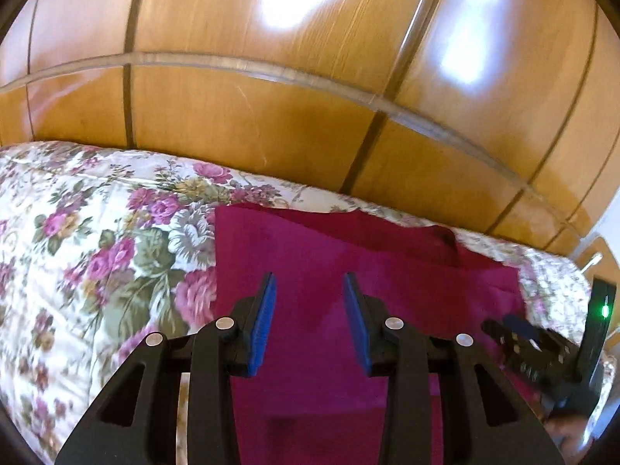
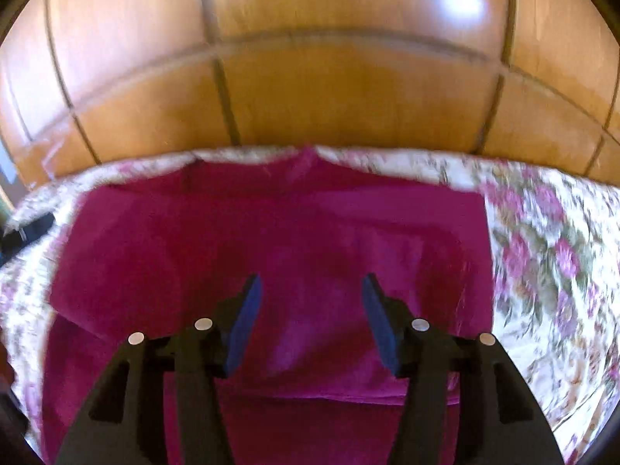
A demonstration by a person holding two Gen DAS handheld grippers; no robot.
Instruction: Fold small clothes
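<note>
A wooden wardrobe (image 1: 271,124) with shiny panel doors fills the background, and in front of it is a bed with a flowered bedcover (image 1: 97,240). On this bedcover lies a dark pink garment (image 2: 271,232), spread mostly flat, with one part folded over itself near the far edge. The left gripper (image 1: 309,319) hangs above the left part of the garment; its 2 blue pads stand apart and nothing is between them. The right gripper (image 2: 310,323) is above the middle of the garment, its jaws wider apart and also empty. In the left wrist view the right gripper appears at the right edge as a black body with a small green light (image 1: 603,311). Both pictures are a little blurred.
</note>
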